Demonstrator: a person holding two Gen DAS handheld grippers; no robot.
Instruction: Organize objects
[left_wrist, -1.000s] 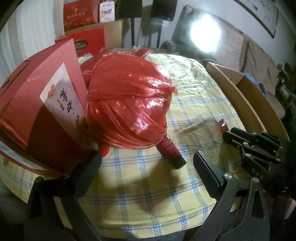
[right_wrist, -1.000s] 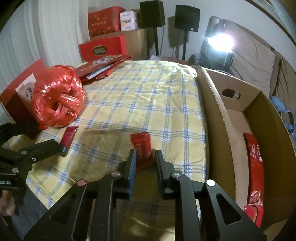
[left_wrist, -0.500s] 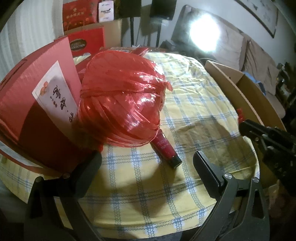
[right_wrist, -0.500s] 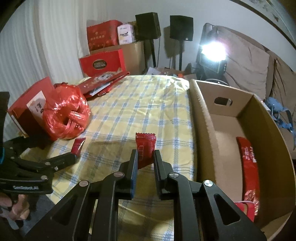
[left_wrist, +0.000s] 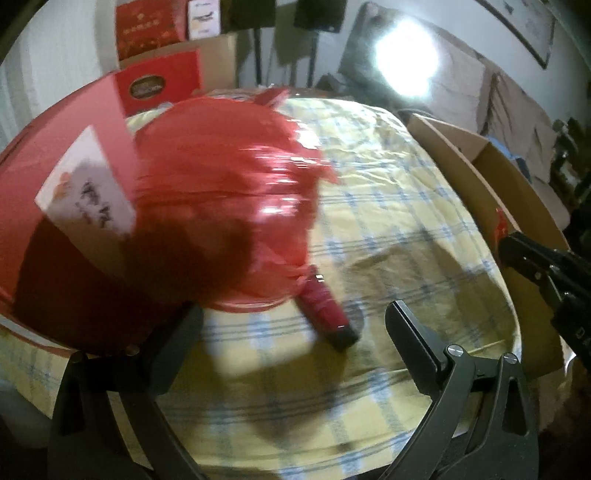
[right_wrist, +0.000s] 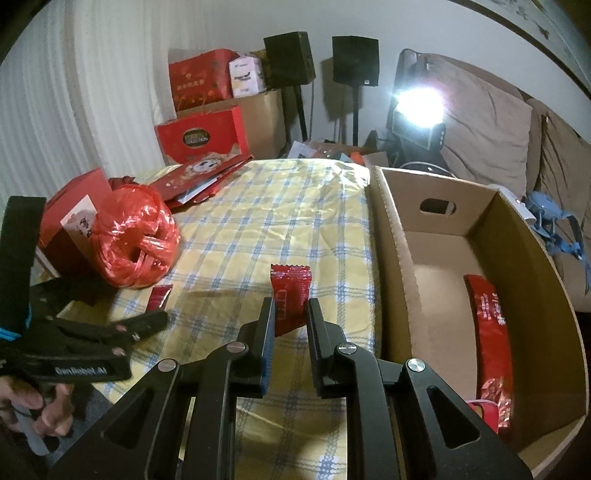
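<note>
At far left stands one matte red carton (right_wrist: 72, 206) bearing a white label. Beside it rests one round coil of glossy red plastic ribbon (right_wrist: 135, 242). One small flat red packet (right_wrist: 159, 297) lies on the checked yellow-and-blue cloth covering the counter (right_wrist: 280, 206). The left hand-held gripper (left_wrist: 295, 343) hangs over this packet, jaws wide apart, empty. The right hand-held gripper (right_wrist: 290, 321) clamps one crimped-edge red foil sachet (right_wrist: 290, 295), held above the cloth. At right, one open corrugated cardboard box (right_wrist: 391, 236) contains one long red foil pack (right_wrist: 491, 328).
</note>
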